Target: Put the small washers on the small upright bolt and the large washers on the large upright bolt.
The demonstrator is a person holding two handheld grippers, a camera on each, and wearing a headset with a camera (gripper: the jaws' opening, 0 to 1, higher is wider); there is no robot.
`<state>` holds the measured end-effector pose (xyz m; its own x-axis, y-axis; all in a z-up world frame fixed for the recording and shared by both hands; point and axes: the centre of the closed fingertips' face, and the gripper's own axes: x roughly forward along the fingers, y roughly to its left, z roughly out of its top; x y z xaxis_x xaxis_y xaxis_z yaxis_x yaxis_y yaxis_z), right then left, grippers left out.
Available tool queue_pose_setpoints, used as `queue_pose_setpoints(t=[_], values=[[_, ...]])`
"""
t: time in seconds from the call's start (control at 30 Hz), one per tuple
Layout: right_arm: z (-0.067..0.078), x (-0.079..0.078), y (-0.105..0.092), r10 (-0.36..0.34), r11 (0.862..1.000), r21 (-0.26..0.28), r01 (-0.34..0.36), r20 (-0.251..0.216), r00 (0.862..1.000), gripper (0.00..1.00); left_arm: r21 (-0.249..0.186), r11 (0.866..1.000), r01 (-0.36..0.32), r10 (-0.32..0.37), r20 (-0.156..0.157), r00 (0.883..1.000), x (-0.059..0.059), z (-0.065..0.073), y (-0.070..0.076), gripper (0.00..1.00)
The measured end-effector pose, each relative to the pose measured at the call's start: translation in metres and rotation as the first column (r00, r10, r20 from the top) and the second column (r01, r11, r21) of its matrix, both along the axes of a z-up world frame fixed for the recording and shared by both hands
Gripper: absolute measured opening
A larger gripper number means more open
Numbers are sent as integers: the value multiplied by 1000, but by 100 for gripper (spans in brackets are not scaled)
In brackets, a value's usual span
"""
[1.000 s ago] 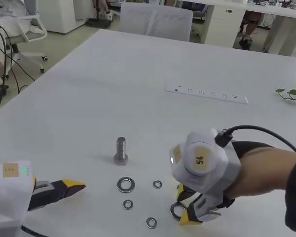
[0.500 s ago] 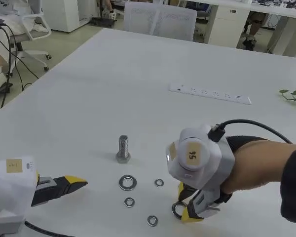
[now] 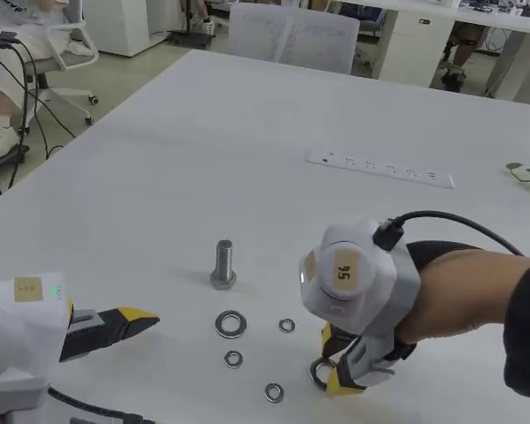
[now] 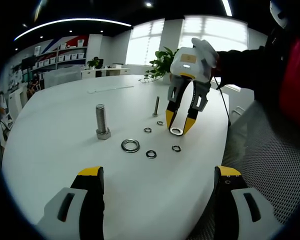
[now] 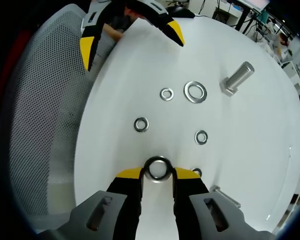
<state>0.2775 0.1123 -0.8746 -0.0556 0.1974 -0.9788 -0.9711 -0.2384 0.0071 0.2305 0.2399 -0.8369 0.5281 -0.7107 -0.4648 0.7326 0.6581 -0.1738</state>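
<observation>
The right tool [image 5: 157,173] clamps a large washer [image 5: 158,159]; the left tool [image 4: 158,172] gapes wide

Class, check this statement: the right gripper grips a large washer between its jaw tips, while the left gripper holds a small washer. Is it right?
Not quite. The left gripper holds nothing: the left gripper view shows its jaws wide apart with no washer between them. The rest stands: the right gripper grips a large washer between its jaw tips.
</observation>
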Motion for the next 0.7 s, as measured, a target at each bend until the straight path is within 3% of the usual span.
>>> queue_pose_setpoints(t=[0.7], values=[[9, 2, -4, -3, 1000, -19, 3, 5, 1000, 23, -17, 1000, -14, 15, 22, 1000, 3, 4, -6, 91]])
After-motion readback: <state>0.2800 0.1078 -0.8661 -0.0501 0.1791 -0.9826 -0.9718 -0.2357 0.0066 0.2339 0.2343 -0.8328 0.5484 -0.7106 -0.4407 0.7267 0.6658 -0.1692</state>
